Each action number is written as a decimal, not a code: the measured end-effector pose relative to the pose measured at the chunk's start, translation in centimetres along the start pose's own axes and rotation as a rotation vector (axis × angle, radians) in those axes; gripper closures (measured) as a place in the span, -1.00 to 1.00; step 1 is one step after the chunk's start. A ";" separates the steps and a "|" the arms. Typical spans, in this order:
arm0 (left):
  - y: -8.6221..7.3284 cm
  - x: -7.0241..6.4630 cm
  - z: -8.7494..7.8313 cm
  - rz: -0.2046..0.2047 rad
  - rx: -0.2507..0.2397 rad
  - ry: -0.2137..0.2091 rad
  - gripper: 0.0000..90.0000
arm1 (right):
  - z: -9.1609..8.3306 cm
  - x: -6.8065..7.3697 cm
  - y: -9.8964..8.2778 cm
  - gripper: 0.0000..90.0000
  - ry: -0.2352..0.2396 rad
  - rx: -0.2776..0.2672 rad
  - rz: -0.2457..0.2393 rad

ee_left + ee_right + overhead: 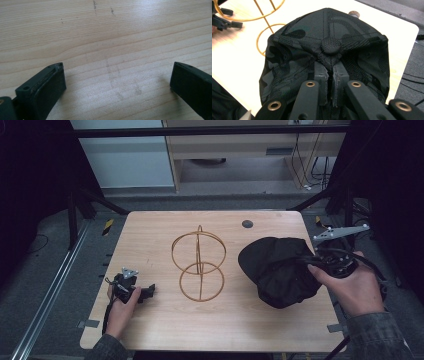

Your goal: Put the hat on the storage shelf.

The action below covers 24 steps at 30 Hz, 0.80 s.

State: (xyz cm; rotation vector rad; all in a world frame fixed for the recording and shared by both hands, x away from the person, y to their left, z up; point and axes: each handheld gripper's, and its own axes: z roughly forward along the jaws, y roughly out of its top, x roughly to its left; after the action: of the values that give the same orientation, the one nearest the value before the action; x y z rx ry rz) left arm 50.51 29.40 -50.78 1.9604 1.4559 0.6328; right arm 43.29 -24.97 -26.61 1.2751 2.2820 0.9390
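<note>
I see a black camouflage-patterned mesh-fabric cap (324, 57) with a round top button, crumpled near the right edge of the pale wooden table (165, 320). My right claw (329, 75) pinches its cloth just below the button. My left claw (117, 82) gapes empty near the front-left corner. A gold wire-ring stand (199, 265) sits mid-table.

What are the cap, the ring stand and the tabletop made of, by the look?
Cap: black woven fabric, matte, with mesh-like panels, stitched seams and a cloth-covered top button; faint camouflage pattern. Right gripper pinches its cloth.
Ring stand: thin bent wire, probably metal, with a coppery-gold shine.
Tabletop: light wood or wood-look laminate, smooth, visible grain lines.
</note>
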 end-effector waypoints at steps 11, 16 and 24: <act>0.0 0.0 0.0 0.000 0.000 0.000 -1.00 | -1.0 0.4 0.6 0.89 0.000 -0.027 -0.012; 0.0 0.0 0.0 0.000 0.000 0.000 -1.00 | -1.5 0.5 0.8 0.89 0.000 -0.039 -0.016; 0.0 0.0 0.0 0.000 0.001 0.000 -1.00 | -2.7 0.4 0.8 0.89 -0.003 -0.075 -0.003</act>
State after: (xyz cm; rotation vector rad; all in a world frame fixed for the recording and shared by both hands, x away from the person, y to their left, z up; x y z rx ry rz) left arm 50.51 29.40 -50.78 1.9609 1.4564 0.6325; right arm 41.94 -25.31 -24.06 1.2409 2.2235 1.0111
